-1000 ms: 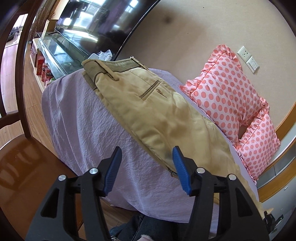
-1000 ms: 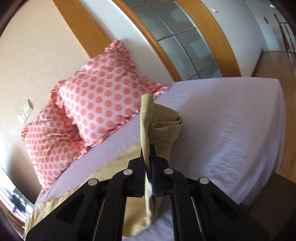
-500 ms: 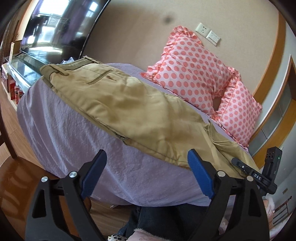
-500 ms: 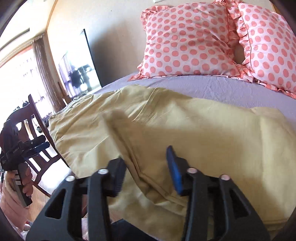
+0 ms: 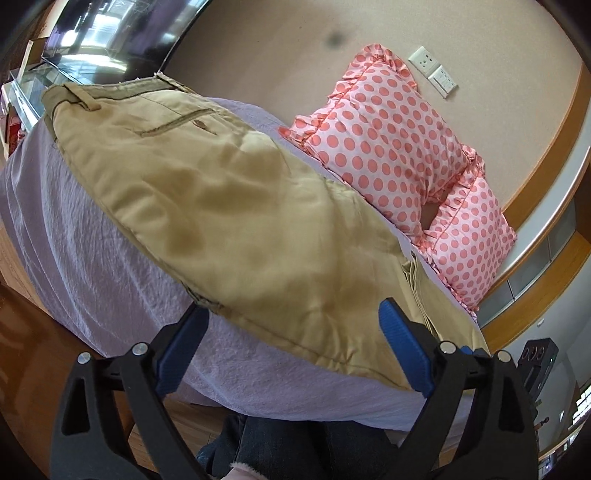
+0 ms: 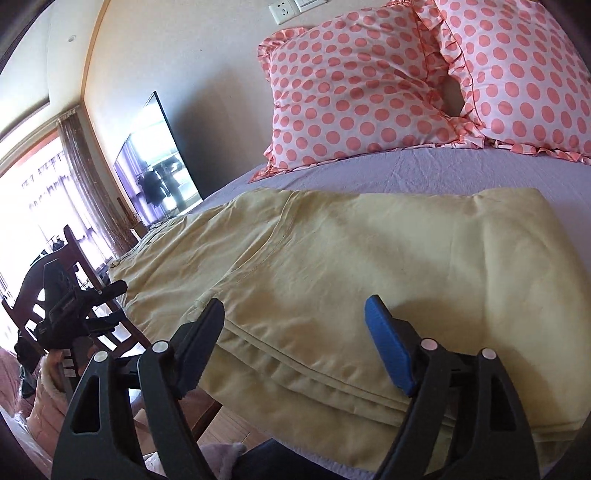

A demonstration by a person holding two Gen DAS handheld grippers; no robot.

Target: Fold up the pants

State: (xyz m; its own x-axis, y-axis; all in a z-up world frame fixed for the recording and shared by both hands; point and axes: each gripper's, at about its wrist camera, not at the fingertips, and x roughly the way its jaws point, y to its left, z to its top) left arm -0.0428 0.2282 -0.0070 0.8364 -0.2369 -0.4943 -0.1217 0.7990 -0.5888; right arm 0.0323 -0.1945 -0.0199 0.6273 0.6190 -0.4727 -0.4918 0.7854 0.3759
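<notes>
Khaki cotton pants (image 5: 236, 221) lie flat on the lilac bed (image 5: 74, 229), near its front edge, with the waistband and a buttoned back pocket at the far left end toward the dark TV (image 5: 122, 33) and the fabric running rightward to a thick, layered fold edge in front of the two pink polka-dot pillows (image 5: 388, 147). The left gripper (image 5: 291, 350) hovers just off the near seam with its jaws spread wide and nothing between them. A second ago the right gripper (image 6: 295, 339) was clamped on a raised leg end; now its jaws stand released as well, and the right wrist view shows that end laid down over the rest of the garment (image 6: 351, 277), stacked hems along the near edge. That suggests a lengthwise half fold has just been completed, leaving a shorter, thicker rectangle. The long axis runs left to right along the bed's front edge, waistband pointing left, fold edge pointing right. A further fold, bringing one end over the other, probably remains before the task is finished
</notes>
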